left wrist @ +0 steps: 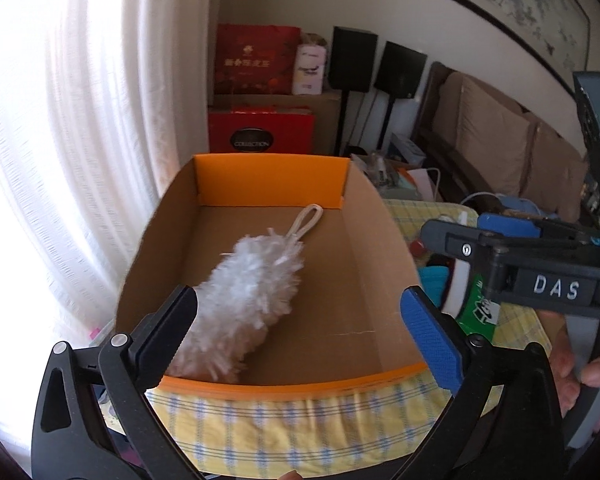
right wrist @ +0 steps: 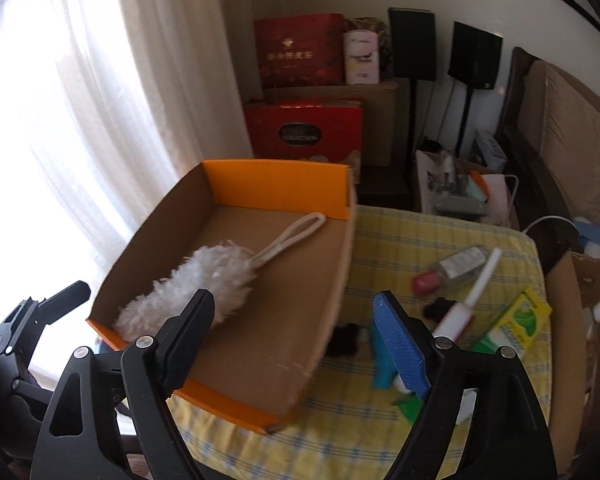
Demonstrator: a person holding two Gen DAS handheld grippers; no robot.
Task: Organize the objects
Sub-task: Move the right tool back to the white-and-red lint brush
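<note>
A white fluffy duster [left wrist: 248, 292] with a cream loop handle lies inside an open cardboard box [left wrist: 364, 240] with orange edges; it also shows in the right wrist view [right wrist: 196, 284], in the box [right wrist: 284, 340]. My left gripper [left wrist: 300, 328] is open and empty just above the box's near rim. My right gripper [right wrist: 300, 336] is open and empty over the box's right wall; it shows in the left wrist view [left wrist: 540, 264]. On the yellow checked cloth [right wrist: 380, 248] lie a clear bottle with a red cap [right wrist: 452, 268], a white lint roller [right wrist: 472, 296], a green-yellow packet [right wrist: 516, 320] and a blue object [right wrist: 384, 364].
White curtains [left wrist: 80, 160] hang on the left. Red gift boxes [right wrist: 304, 128], black speakers on stands [right wrist: 476, 60] and a cluttered side table [right wrist: 460, 188] stand behind. A sofa [left wrist: 500, 132] runs along the right wall. A cardboard box [right wrist: 580, 300] stands at the cloth's right.
</note>
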